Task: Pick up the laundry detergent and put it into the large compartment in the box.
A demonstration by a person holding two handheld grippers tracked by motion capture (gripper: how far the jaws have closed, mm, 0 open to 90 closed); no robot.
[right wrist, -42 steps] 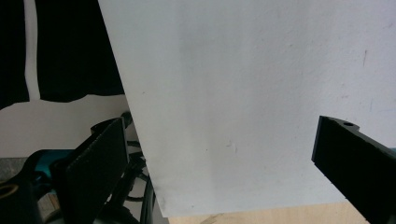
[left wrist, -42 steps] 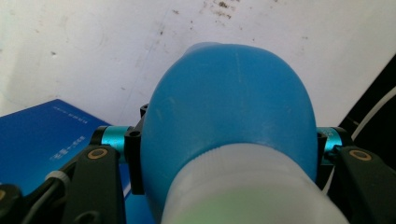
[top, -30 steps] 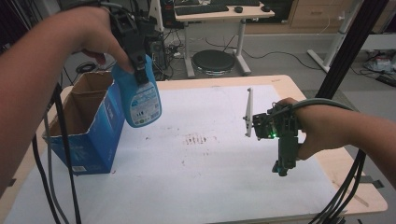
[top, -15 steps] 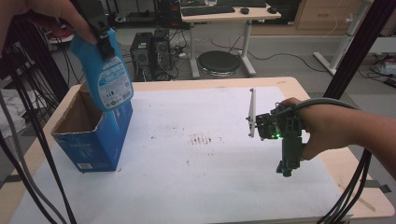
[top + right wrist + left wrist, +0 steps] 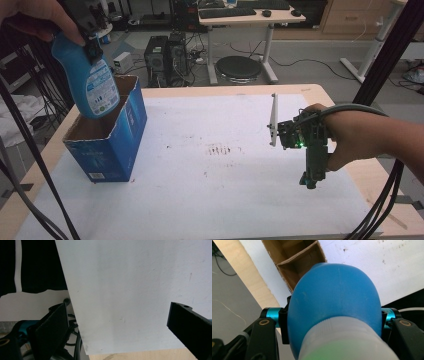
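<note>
Bottle (image 5: 93, 80) squeezed tight in left tongs (image 5: 332, 322), hanging over open box (image 5: 107, 145) at nine o'clock on worktop (image 5: 210, 200). Could bump box rim and tip it. Right tongs (image 5: 120, 327) wide apart, holding nothing.

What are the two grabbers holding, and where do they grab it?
The left gripper holds the blue bottle by its upper part, near the neck, above the blue box. The right gripper is open and holds nothing.

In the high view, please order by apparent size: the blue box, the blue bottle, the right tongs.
1. Blue box.
2. Blue bottle, though it is raised nearer the camera.
3. Right tongs.
</note>
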